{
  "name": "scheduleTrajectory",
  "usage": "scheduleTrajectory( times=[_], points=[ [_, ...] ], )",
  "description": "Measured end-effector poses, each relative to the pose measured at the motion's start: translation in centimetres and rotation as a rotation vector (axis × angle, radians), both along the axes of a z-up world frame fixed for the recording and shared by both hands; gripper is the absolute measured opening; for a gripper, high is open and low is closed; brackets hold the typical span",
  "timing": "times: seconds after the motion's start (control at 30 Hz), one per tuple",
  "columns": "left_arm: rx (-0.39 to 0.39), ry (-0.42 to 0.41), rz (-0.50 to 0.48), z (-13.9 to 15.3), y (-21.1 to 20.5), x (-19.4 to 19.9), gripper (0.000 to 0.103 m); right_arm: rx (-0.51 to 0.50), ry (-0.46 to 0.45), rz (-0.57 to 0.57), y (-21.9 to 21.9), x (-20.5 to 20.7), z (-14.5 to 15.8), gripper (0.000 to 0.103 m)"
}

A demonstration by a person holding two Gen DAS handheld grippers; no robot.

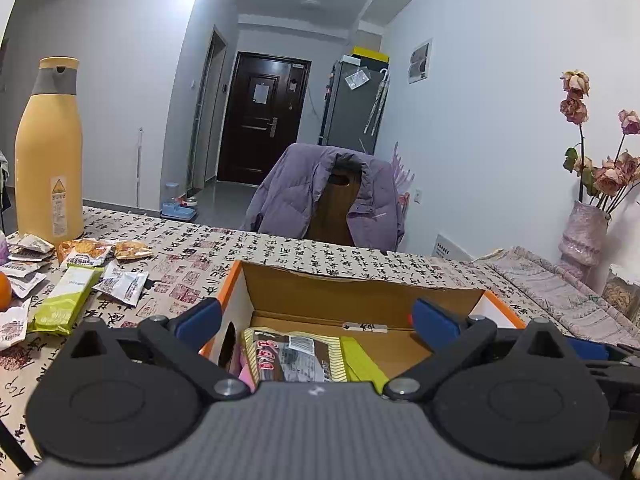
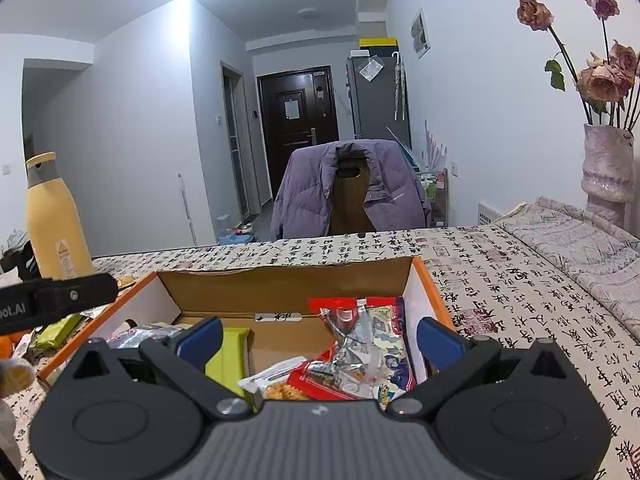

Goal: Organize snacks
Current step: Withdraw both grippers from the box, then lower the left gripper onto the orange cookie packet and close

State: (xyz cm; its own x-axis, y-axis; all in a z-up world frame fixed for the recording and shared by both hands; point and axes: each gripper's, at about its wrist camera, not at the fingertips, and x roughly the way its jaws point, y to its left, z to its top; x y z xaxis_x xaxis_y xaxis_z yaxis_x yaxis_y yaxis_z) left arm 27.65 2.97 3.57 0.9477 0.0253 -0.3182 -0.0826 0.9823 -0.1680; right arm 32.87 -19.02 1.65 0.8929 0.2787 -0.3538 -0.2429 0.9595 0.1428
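Landmark: open cardboard box with orange rim and white outer walls (image 1: pixel 400 280), sitting on the tabletop covered in calligraphy-print cloth (image 1: pixel 200 248).

Far left of the box: tall yellow bottle with grey collar (image 1: pixel 48 152), upright. In front of it, loose snack packets on the cloth: white sachets (image 1: pixel 28 256), orange cracker packs (image 1: pixel 86 251), a long lime-green wrapped bar (image 1: pixel 66 300), a white-and-grey packet (image 1: pixel 122 285) nearest the box. An orange fruit (image 1: pixel 4 290) at the frame edge.

Left tongs (image 1: pixel 316 316): blue-padded fingers spread wide, nothing between them, just over the box's near-left part. Below them inside the box: a striped dark packet with pink label (image 1: pixel 292 356), a pink item to its left, a lime-green pack (image 1: pixel 362 362) to its right. Packet type hard to read, partly hidden by the tongs body.

Right tongs (image 2: pixel 318 342): fingers spread wide too, clamped on nothing, over the box's near-right part. Inside the box under them: crinkled silver-and-red bag (image 2: pixel 352 336), blue-printed bag against the right wall (image 2: pixel 394 364), white-wrapped cracker packet (image 2: pixel 276 382) nearest the camera.

Behind the box: wooden chair draped with purple puffer jacket (image 1: pixel 320 196). Far right of the box: pink textured vase with dried roses (image 1: pixel 584 236) on a folded pale cloth (image 1: pixel 560 292).
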Motion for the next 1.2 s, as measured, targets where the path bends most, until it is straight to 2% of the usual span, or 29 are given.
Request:
scheduleTrajectory(
  times=[0.23, 0.43, 0.73, 1.0, 1.2],
  points=[
    [-0.013, -0.007, 0.011, 1.1, -0.3, -0.4, 0.103, -0.004, -0.008, 0.007, -0.1, 0.0, 0.4, 0.103],
    [-0.005, -0.034, 0.016, 2.8, -0.8, -1.6, 0.103, -0.012, -0.05, 0.008, -0.2, -1.5, 2.2, 0.103],
    [0.02, -0.066, 0.025, 4.9, -0.7, -5.9, 0.103, -0.04, -0.078, 0.023, -0.7, -5.3, 4.0, 0.103],
    [0.049, -0.052, 0.037, 4.6, -0.1, -10.0, 0.103, -0.061, -0.074, 0.037, -1.4, -9.4, 3.9, 0.103],
    [0.074, -0.002, 0.047, 3.3, 0.6, -12.6, 0.103, -0.077, -0.044, 0.05, -2.0, -11.9, 2.5, 0.103]
  ],
)
